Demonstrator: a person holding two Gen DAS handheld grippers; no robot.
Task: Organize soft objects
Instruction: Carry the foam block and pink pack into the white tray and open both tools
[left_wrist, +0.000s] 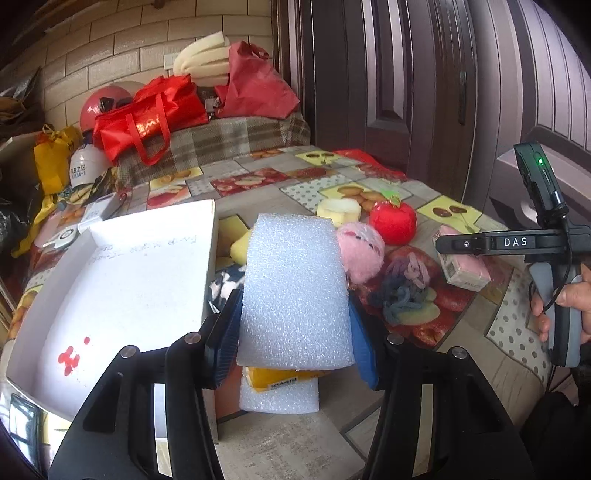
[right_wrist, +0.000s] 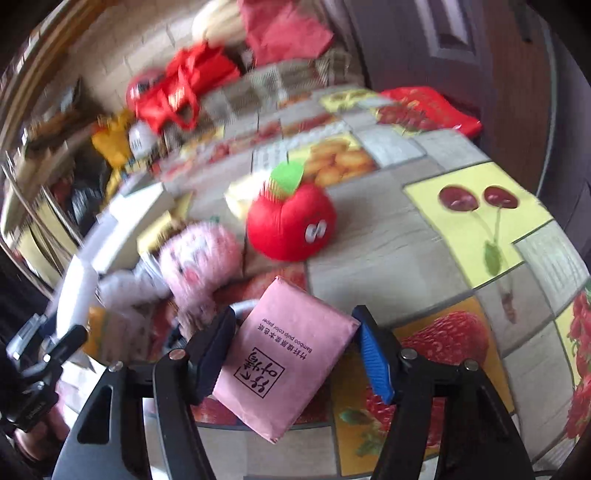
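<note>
My left gripper (left_wrist: 293, 332) is shut on a white foam block (left_wrist: 293, 291) and holds it above the table, just right of a white open box (left_wrist: 122, 280). A second foam piece (left_wrist: 279, 398) with a yellow item on it lies below. My right gripper (right_wrist: 295, 350) is shut on a pink tissue pack (right_wrist: 284, 354), which sits tilted between the fingers; it also shows in the left wrist view (left_wrist: 465, 266). A red plush apple (right_wrist: 291, 225), a pink plush toy (right_wrist: 199, 258) and a yarn bundle (left_wrist: 402, 288) lie on the table.
The table has a fruit-patterned cloth (right_wrist: 461, 221). Red bags (left_wrist: 147, 114), a red helmet (left_wrist: 99, 105) and a yellow bag (left_wrist: 55, 158) stand at the back. A pale round sponge (left_wrist: 340, 210) and a yellow sponge (left_wrist: 240, 247) lie near the box. A dark door (left_wrist: 406, 74) is behind.
</note>
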